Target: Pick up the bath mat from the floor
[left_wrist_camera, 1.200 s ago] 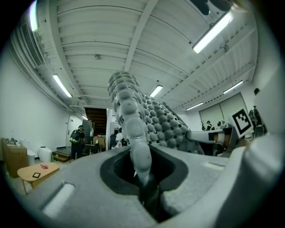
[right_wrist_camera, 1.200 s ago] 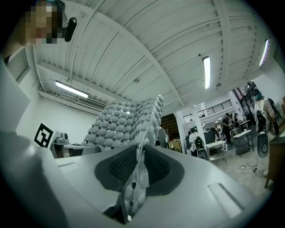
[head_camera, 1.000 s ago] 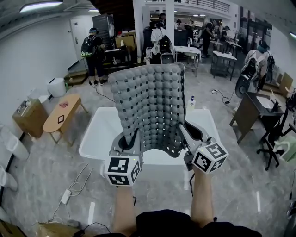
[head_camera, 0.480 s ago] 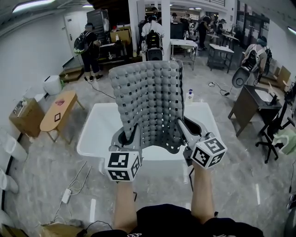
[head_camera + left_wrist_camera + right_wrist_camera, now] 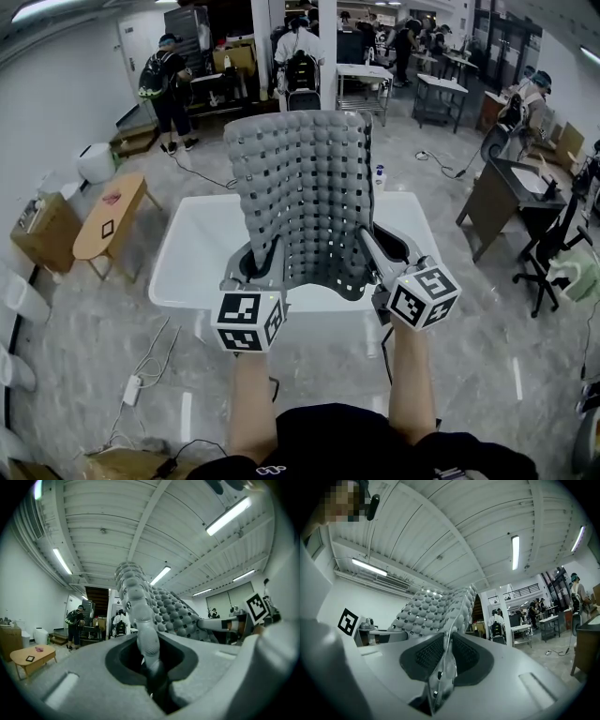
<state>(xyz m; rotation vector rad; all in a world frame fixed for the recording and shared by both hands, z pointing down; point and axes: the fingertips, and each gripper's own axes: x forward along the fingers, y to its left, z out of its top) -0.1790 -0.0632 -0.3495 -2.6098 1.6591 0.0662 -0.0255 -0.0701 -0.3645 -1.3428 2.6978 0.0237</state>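
Head view: bath mat upright. Gripper views: left tool, right tool clamped on its edge.

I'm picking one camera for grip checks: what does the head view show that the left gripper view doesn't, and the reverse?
Only the head view: the white table below the bath mat, and the person's forearms. Only the left gripper view: the left gripper from inside, jaws closed on the mat's edge. Both: the mat held up, the right gripper and the low wooden table.
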